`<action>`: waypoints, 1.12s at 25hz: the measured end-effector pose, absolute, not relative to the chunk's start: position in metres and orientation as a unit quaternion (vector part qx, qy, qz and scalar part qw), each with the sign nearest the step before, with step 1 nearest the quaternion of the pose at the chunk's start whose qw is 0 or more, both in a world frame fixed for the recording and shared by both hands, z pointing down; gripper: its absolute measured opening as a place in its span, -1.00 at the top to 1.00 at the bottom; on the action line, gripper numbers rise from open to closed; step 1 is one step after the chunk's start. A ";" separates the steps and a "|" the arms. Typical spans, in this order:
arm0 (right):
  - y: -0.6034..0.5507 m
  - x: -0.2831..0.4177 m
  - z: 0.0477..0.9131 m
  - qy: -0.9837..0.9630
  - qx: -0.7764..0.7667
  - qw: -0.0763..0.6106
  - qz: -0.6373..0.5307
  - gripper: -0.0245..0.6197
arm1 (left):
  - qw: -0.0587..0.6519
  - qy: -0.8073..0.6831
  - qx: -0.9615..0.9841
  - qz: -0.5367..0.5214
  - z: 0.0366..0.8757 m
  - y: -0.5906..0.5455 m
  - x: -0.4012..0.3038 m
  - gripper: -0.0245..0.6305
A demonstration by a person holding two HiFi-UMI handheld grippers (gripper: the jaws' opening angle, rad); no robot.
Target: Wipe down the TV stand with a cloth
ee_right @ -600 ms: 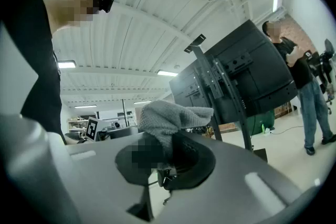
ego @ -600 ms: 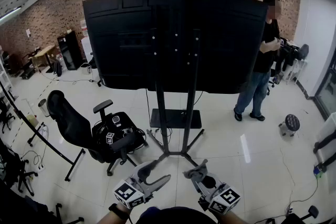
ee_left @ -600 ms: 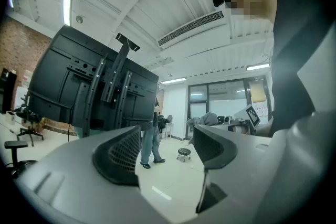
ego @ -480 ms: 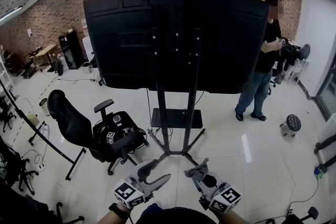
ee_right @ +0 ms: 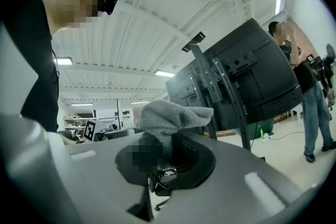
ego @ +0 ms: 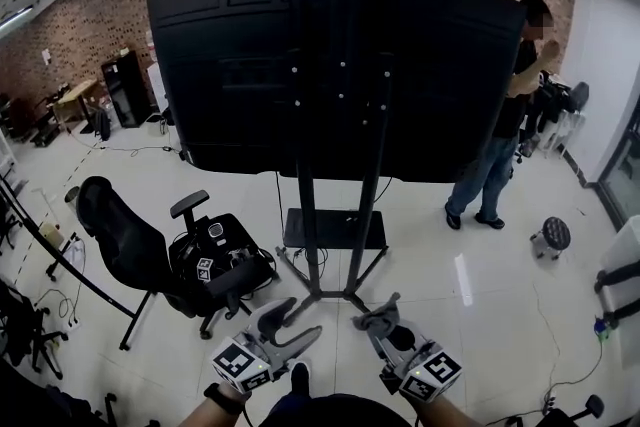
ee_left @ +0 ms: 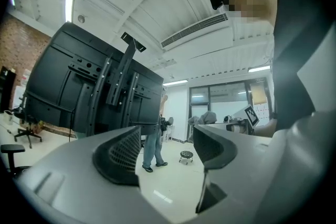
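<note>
Two handheld grippers sit low in the head view, held out above a white tiled floor [ego: 450, 260]. The left gripper [ego: 298, 323] is released: its 2 jaws stand apart, with nothing held between them. The right gripper [ego: 384, 319] is clenched on a grey cloth [ego: 374, 319], and the cloth's bunched free end sticks out past the jaw tips.

The TV stand [ego: 306, 215] stands ahead of both grippers and apart from them. Its 2 black uprights rise from splayed feet just beyond the jaw tips and carry a large black TV [ego: 240, 65], seen from the back. A small black shelf [ego: 335, 228] sits low between the uprights.

To the left of the left gripper is a black office chair [ego: 190, 260]. Farther off, ahead and to the right of the right gripper, a person [ego: 500, 135] stands beside the TV. A small round stool [ego: 551, 235] sits on the floor near them.
</note>
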State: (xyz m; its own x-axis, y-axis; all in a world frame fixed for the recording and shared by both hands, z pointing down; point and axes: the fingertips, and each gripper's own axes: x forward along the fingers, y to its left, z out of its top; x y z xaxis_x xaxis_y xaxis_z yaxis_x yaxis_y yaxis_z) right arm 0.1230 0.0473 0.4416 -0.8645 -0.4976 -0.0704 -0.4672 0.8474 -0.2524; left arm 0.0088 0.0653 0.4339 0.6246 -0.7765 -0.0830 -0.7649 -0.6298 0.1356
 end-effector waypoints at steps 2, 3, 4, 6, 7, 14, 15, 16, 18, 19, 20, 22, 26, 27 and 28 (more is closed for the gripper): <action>0.031 0.111 0.443 0.956 -0.260 0.064 -0.116 0.83 | 0.045 -0.418 0.904 -0.073 0.431 0.048 -0.002 -0.10; 0.022 0.104 0.443 0.955 -0.264 0.064 -0.117 0.83 | 0.045 -0.412 0.907 -0.074 0.430 0.039 -0.008 -0.10; 0.013 0.097 0.442 0.954 -0.269 0.065 -0.116 0.83 | 0.044 -0.406 0.910 -0.075 0.428 0.029 -0.014 -0.11; -0.008 0.082 0.441 0.951 -0.280 0.068 -0.115 0.83 | 0.041 -0.394 0.915 -0.076 0.425 0.009 -0.029 -0.10; -0.018 0.073 0.441 0.949 -0.286 0.070 -0.116 0.83 | 0.038 -0.388 0.918 -0.076 0.425 0.000 -0.037 -0.10; -0.067 0.015 0.425 0.942 -0.308 0.085 -0.100 0.83 | 0.046 -0.351 0.933 -0.067 0.424 -0.052 -0.084 -0.10; -0.071 0.011 0.423 0.941 -0.310 0.086 -0.099 0.83 | 0.048 -0.350 0.933 -0.068 0.423 -0.057 -0.089 -0.10; -0.074 0.007 0.423 0.941 -0.313 0.086 -0.099 0.83 | 0.049 -0.349 0.933 -0.069 0.422 -0.061 -0.092 -0.10; -0.079 0.002 0.424 0.940 -0.315 0.082 -0.100 0.83 | 0.048 -0.346 0.934 -0.071 0.420 -0.068 -0.097 -0.10; -0.082 0.001 0.425 0.940 -0.316 0.080 -0.100 0.83 | 0.049 -0.345 0.935 -0.072 0.419 -0.071 -0.099 -0.10; -0.086 0.000 0.425 0.940 -0.317 0.078 -0.100 0.83 | 0.050 -0.344 0.935 -0.073 0.419 -0.074 -0.101 -0.10; -0.094 -0.001 0.425 0.939 -0.319 0.079 -0.101 0.83 | 0.054 -0.343 0.935 -0.071 0.421 -0.080 -0.102 -0.10; -0.108 -0.002 0.421 0.942 -0.312 0.080 -0.098 0.83 | 0.048 -0.341 0.936 -0.066 0.424 -0.090 -0.100 -0.10; -0.110 -0.003 0.420 0.943 -0.308 0.078 -0.098 0.83 | 0.050 -0.345 0.935 -0.066 0.423 -0.093 -0.100 -0.10; -0.113 -0.003 0.420 0.945 -0.304 0.075 -0.097 0.83 | 0.052 -0.349 0.933 -0.068 0.420 -0.095 -0.100 -0.10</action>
State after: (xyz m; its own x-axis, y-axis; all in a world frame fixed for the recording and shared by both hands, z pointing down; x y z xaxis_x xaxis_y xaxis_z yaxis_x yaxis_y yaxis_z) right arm -0.0029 -0.1129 0.4203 -0.8037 -0.5892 -0.0829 -0.5599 0.7960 -0.2298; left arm -0.0998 -0.0950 0.4202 0.7472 -0.6583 -0.0914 -0.6441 -0.7512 0.1442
